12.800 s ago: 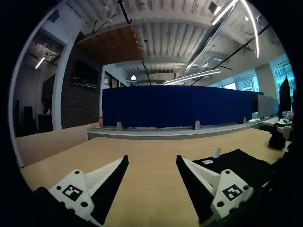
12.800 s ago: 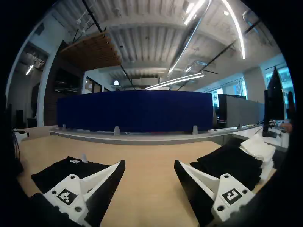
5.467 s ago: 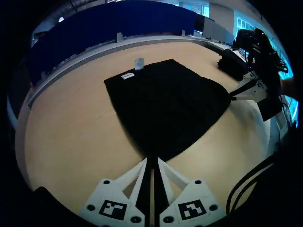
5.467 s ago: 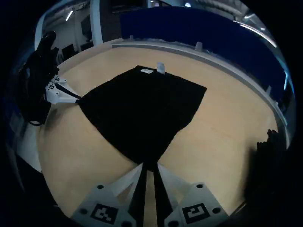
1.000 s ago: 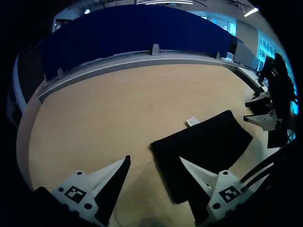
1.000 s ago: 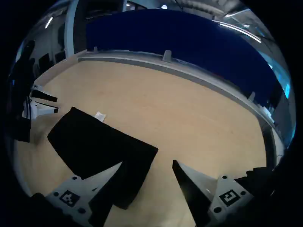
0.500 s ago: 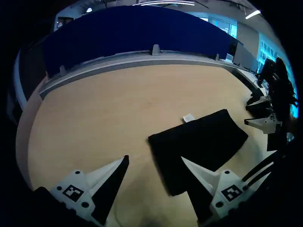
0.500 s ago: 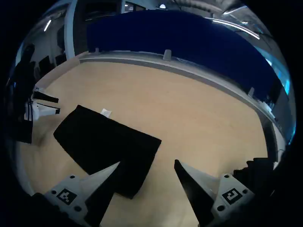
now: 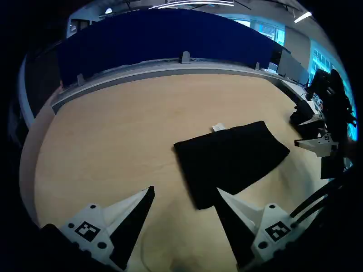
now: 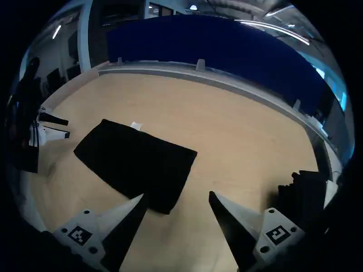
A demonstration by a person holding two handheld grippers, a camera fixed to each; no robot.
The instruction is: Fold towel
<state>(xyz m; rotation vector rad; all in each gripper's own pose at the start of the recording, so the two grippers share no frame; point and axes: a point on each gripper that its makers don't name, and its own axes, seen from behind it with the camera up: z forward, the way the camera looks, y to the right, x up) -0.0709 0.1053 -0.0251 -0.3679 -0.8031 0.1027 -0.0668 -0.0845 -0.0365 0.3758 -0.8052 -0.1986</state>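
Note:
A black towel (image 9: 229, 159) lies flat on the wooden table, folded into a rectangle, with a small white tag (image 9: 218, 127) at its far edge. In the right gripper view the same towel (image 10: 136, 162) and tag (image 10: 135, 125) sit left of centre. My left gripper (image 9: 183, 201) is open above the table, its right finger over the towel's near corner. My right gripper (image 10: 177, 204) is open too, just behind the towel's near edge. Each gripper appears far off in the other's view, the right gripper (image 9: 315, 133) and the left gripper (image 10: 54, 127), both with fingers apart.
A blue partition (image 9: 159, 36) on a grey rail runs along the table's far side. A stack of dark folded cloth (image 10: 306, 192) stands at the right of the right gripper view. Bare wooden table (image 9: 113, 131) lies left of the towel.
Both grippers have drawn back and a little up from the towel, which now sits farther ahead of the fingers. The towel itself has not moved.

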